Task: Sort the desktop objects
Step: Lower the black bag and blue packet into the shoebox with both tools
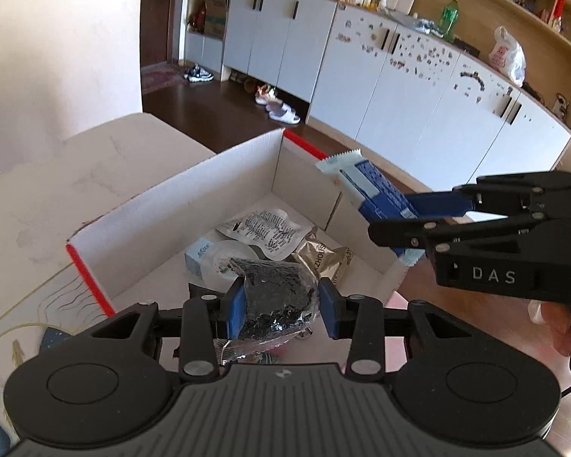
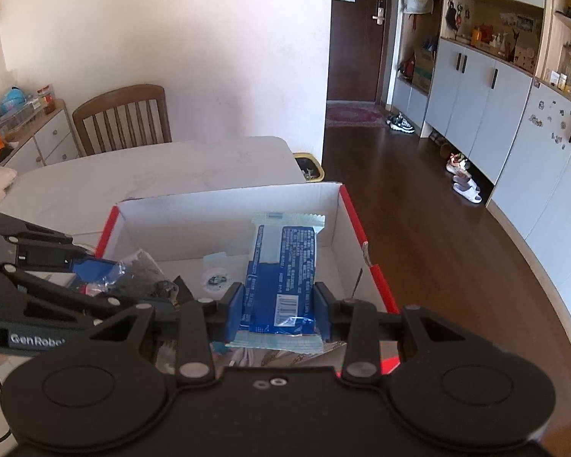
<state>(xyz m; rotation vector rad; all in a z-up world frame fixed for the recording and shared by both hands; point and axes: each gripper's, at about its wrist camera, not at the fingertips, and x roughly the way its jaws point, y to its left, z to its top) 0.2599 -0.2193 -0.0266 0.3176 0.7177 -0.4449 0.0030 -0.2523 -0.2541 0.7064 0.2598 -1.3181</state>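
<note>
Blue wrapper [image 2: 281, 278] sits clamped between the right gripper [image 2: 278, 310] fingers, held lengthwise over the box [image 2: 224, 205], sealed end pointing to 12 in the right wrist view. In the left wrist view the same wrapper [image 1: 369, 186] hangs above the box's 3 o'clock wall, right gripper [image 1: 411, 215] coming in from 3.

Dark foil pack [image 1: 274, 297] is clamped between the left gripper [image 1: 281, 306] fingers, low over the box's near edge at 6. Crinkled, silver underside showing.

Box [image 1: 179, 205]: white inside, red rim, open top, on the pale worktop [image 1: 38, 209].

Inside on the floor: white printed pouch [image 1: 264, 232] near centre, gold-brown sachet [image 1: 323, 259] at its 4, tape roll [image 1: 232, 255] and small light-blue carton [image 1: 200, 257] at its 8, touching each other.

A hand [image 1: 559, 327] grips the right gripper's handle at 3 in the left view.

Wooden chair [image 2: 123, 118] stands beyond the worktop at 11 in the right view.
</note>
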